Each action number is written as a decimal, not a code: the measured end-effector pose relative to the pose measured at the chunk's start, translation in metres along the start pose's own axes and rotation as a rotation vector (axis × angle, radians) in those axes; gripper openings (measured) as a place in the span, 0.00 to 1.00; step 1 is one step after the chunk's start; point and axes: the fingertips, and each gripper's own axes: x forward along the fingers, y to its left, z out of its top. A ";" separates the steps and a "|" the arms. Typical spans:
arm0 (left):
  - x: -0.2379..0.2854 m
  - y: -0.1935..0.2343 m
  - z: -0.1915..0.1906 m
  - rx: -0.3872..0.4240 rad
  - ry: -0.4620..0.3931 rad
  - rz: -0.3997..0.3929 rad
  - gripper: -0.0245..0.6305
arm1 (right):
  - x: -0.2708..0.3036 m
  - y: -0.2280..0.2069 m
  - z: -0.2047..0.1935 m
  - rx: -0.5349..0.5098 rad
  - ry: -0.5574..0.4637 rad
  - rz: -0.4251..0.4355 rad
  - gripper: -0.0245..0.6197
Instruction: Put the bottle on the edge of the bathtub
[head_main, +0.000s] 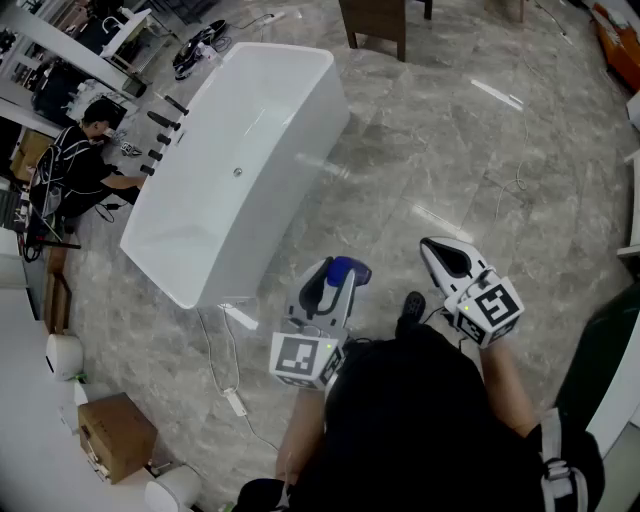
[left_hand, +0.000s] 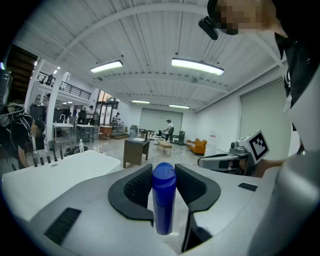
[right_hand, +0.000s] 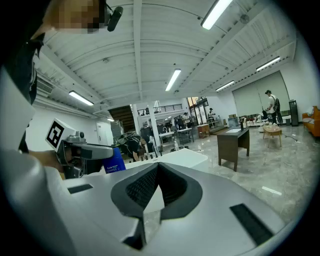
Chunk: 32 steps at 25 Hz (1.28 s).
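Ribbed pads (left_hand: 137, 187) around cylindrical blue bottle (left_hand: 163, 200)

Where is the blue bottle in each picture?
Head view: blue bottle low in the middle, held by the left gripper.
Left gripper view: blue bottle dead centre, upright between the jaws.
Right gripper view: blue bottle at the left, in the left gripper.
Shared landmark: the white bathtub.
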 end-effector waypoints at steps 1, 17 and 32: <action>0.004 -0.001 -0.001 -0.003 -0.002 0.002 0.26 | -0.001 -0.004 -0.001 -0.002 0.004 0.000 0.06; 0.039 -0.036 -0.007 -0.008 0.014 0.037 0.26 | -0.034 -0.041 -0.013 0.066 0.008 0.028 0.06; 0.081 -0.055 -0.023 -0.027 0.079 -0.014 0.26 | -0.043 -0.077 -0.030 0.115 0.039 -0.013 0.06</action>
